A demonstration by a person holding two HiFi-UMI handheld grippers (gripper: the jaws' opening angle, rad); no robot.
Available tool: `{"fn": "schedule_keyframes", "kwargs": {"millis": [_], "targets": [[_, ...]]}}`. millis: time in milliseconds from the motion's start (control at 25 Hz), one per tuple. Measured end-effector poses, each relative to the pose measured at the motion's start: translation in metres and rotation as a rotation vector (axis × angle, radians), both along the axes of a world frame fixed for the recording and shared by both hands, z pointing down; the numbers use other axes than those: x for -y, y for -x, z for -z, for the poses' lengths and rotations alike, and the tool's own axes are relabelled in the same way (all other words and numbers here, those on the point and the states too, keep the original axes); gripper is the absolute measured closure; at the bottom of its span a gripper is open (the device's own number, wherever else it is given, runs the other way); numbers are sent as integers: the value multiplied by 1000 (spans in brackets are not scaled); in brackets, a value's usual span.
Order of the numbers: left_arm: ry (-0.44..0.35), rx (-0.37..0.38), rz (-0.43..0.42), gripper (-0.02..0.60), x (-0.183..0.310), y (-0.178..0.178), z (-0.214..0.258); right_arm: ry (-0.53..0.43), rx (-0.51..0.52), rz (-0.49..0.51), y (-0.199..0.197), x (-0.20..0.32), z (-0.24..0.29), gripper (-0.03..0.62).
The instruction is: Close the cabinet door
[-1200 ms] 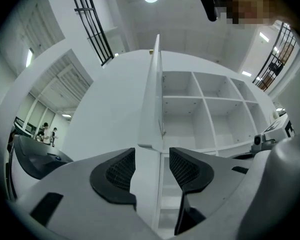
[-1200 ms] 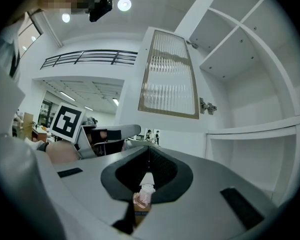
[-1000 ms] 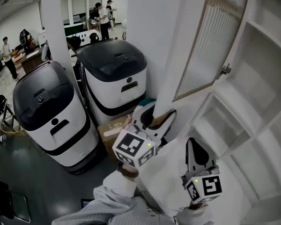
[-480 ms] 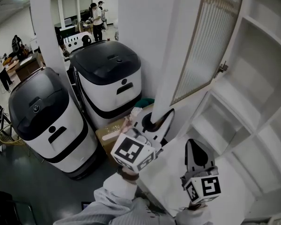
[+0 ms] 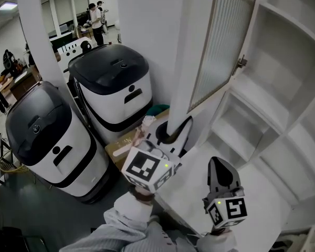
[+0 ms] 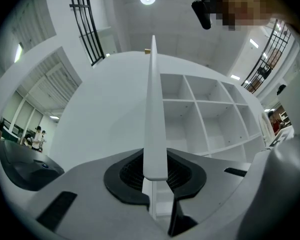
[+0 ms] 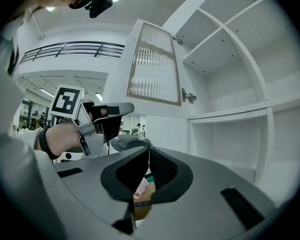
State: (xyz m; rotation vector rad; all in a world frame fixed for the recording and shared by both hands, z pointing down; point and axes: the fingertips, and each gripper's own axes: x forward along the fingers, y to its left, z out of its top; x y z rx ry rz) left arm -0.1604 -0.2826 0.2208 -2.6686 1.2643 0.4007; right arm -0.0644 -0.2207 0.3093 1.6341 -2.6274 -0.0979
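The left tongs, their jaws just closed in, clench the thin lower edge of the flat white door, which stands ajar ahead with a ribbed pane, while the right tongs hover pressed together and empty, facing smooth white shelves, dark floor leftward.
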Motion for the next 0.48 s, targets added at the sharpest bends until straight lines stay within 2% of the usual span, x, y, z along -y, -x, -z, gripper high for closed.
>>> {"fn": "schedule_keyframes", "kwargs": {"millis": [240, 480], "targets": [[-1, 19, 19, 506, -13, -14, -1, -23, 11, -21, -23, -14, 4, 580], [8, 24, 97, 506, -23, -31, -1, -38, 0, 4, -56, -29, 9, 581]]}}
